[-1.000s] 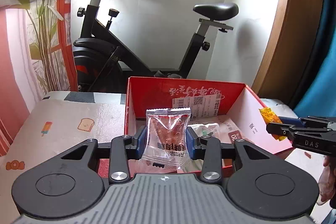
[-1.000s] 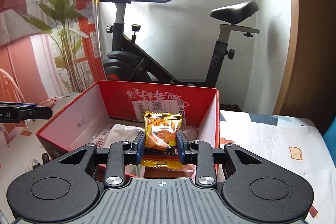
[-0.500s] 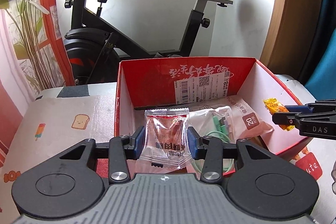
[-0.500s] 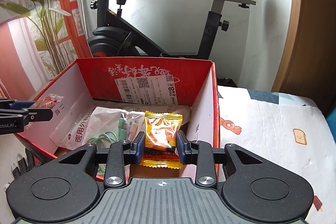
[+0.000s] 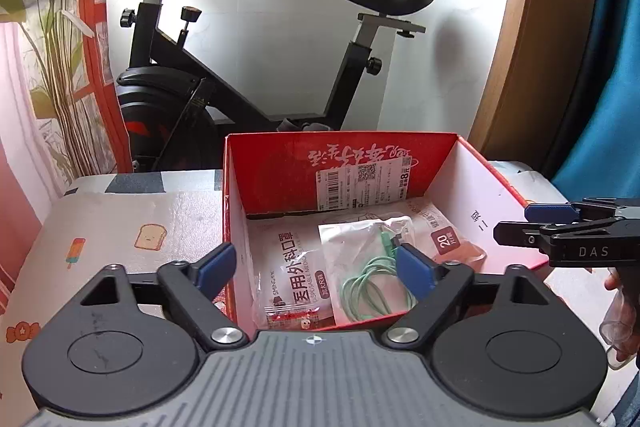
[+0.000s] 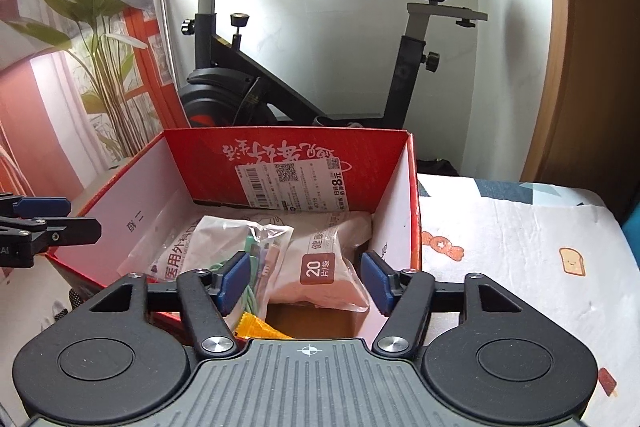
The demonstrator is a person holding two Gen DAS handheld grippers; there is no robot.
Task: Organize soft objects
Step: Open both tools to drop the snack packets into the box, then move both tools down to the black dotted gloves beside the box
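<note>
An exercise bike (image 5: 248, 75) stood against the white wall at twelve o'clock, and a cartoon-print cloth (image 5: 120, 227) covered the surface under my tools. On it sat the red box (image 5: 340, 163), open at the top, and that was where the soft things lay. My left gripper (image 5: 316, 269) hung over the box's near left corner with its jaws spread wide and nothing between them. Just below it, at six o'clock, a clear snack packet (image 5: 292, 317) lay on the white mask pack (image 5: 296, 267), beside a bag of green cable (image 5: 372, 267). Further right, my right gripper (image 6: 304, 281) was spread wide too, empty, above the pink tissue pack (image 6: 324, 267). An orange snack packet (image 6: 260, 327) peeked out at seven o'clock under its left finger. I reckoned both packets were in. The risk from here: the box was light card, and either spread finger sat close to a wall, so a careless pull-out could have hooked the rim and tipped or dragged it. A pad could also have snagged the loose cable bag and lifted it.
</note>
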